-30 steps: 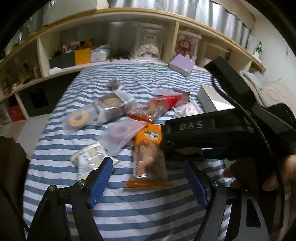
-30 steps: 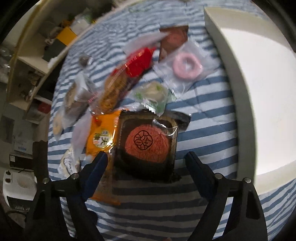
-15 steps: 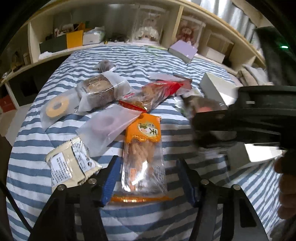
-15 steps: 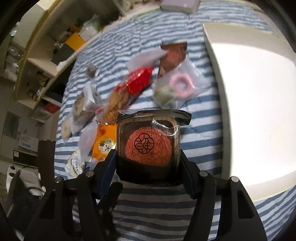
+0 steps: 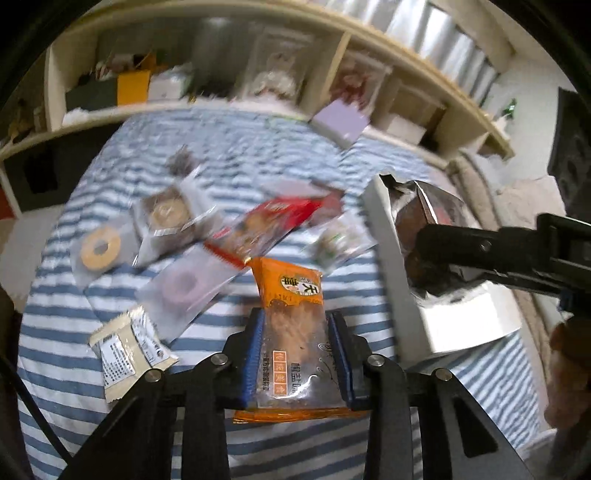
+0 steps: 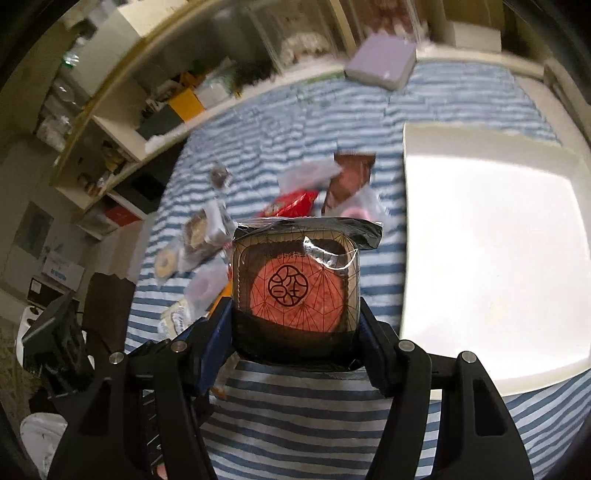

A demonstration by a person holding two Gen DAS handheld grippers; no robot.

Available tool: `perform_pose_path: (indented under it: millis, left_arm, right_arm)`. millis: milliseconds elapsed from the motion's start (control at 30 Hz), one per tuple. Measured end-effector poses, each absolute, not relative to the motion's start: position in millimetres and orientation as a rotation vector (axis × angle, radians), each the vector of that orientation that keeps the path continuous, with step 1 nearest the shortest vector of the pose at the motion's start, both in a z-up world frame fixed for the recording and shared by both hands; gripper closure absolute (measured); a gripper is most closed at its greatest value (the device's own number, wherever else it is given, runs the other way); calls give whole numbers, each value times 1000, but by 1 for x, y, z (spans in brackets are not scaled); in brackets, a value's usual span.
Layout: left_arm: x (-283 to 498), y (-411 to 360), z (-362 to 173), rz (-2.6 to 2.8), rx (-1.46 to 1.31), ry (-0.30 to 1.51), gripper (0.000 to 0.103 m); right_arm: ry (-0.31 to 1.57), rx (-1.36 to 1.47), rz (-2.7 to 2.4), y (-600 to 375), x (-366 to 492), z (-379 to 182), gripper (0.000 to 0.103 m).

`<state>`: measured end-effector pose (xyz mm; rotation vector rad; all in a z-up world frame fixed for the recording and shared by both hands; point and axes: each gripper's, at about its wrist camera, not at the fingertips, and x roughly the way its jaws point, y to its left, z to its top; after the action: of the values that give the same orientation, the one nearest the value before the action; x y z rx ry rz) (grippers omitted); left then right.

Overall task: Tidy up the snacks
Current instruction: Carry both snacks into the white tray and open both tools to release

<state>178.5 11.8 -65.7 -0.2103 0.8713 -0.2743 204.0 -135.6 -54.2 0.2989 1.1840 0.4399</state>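
Observation:
My left gripper [image 5: 295,317] is closing its jaws on the orange snack packet [image 5: 291,288]. The blue pads press both long sides, and the packet's top end stands up off the striped bedspread [image 5: 295,443]. My right gripper [image 6: 295,306] is shut on a dark square pack with a red round cake [image 6: 295,288], held above the bed beside the white box [image 6: 491,258]. In the left wrist view that gripper's black fingers [image 5: 480,247] hold the dark pack [image 5: 417,210] over the white box [image 5: 461,321].
Several wrapped snacks lie on the bed: a ring biscuit [image 5: 100,247], a purple doughnut [image 5: 183,284], a red packet [image 5: 273,218], a beige packet [image 5: 125,347]. A lavender box [image 5: 341,120] sits near the wooden shelves [image 5: 229,33]. A hand [image 5: 569,369] is at the right edge.
The left jaws came together around the orange packet and tipped it up. The right jaws closed on the dark cake pack and lifted it off the bed, up beside the white box.

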Motion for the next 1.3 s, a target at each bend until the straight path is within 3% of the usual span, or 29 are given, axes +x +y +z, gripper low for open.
perform_pose_path:
  millis: [533, 967, 1300]
  left_arm:
    - [162, -54, 23, -393, -194, 682, 69]
    - [218, -149, -17, -423, -184, 803, 69]
    - [274, -196, -56, -354, -120, 884, 69]
  right_arm:
    - [988, 321, 304, -258, 194, 12, 39]
    - [1054, 382, 37, -379, 187, -37, 39]
    - [1128, 438, -60, -414, 193, -84, 39]
